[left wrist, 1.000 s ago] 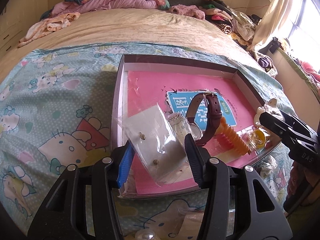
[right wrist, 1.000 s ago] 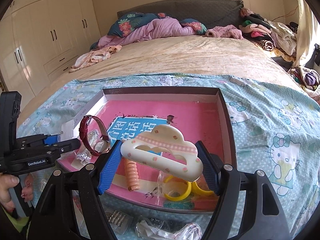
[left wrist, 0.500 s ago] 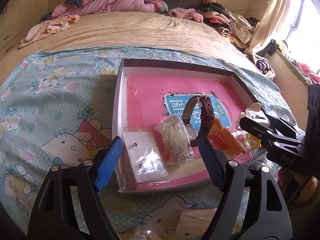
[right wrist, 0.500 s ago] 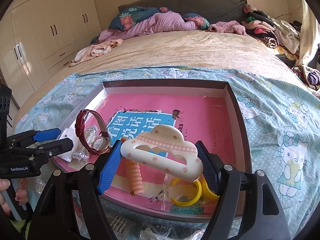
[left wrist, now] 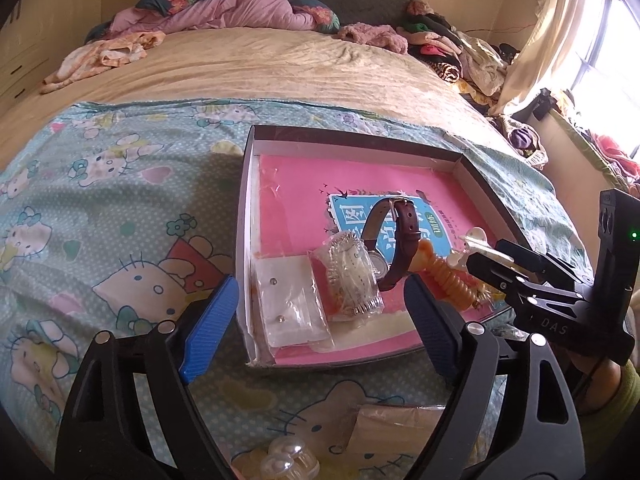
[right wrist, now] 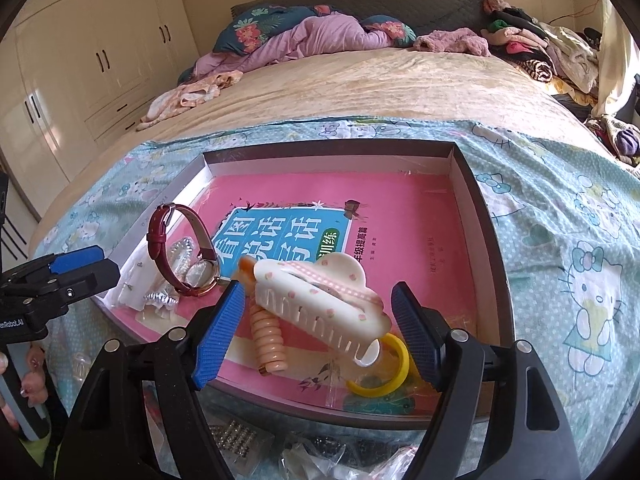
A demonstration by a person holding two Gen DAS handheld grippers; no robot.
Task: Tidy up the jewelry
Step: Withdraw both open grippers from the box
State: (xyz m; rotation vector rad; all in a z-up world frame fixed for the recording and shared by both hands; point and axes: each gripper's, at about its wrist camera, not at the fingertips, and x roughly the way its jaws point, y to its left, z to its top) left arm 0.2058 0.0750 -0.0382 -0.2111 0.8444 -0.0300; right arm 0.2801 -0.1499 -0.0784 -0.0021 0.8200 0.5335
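Left tool (left wrist: 318,328): jaws spreading wide, nothing gripped. Poised over the near left corner of the box (left wrist: 245,216), pads clear of the earring packet (left wrist: 290,306) lying flat there. Just beside the packet, a bagged bracelet (left wrist: 350,276), then a wristwatch (left wrist: 394,246) standing on edge.

Right tool (right wrist: 318,330): jaws easing apart, cloud-shaped hair claw (right wrist: 320,300) tilted between the pads, free of the left pad; contact at the right pad cannot be told. Beneath the claw, an orange spiral hair tie (right wrist: 266,336) and a yellow ring (right wrist: 384,372) on the pink book inside the box, on the bed.
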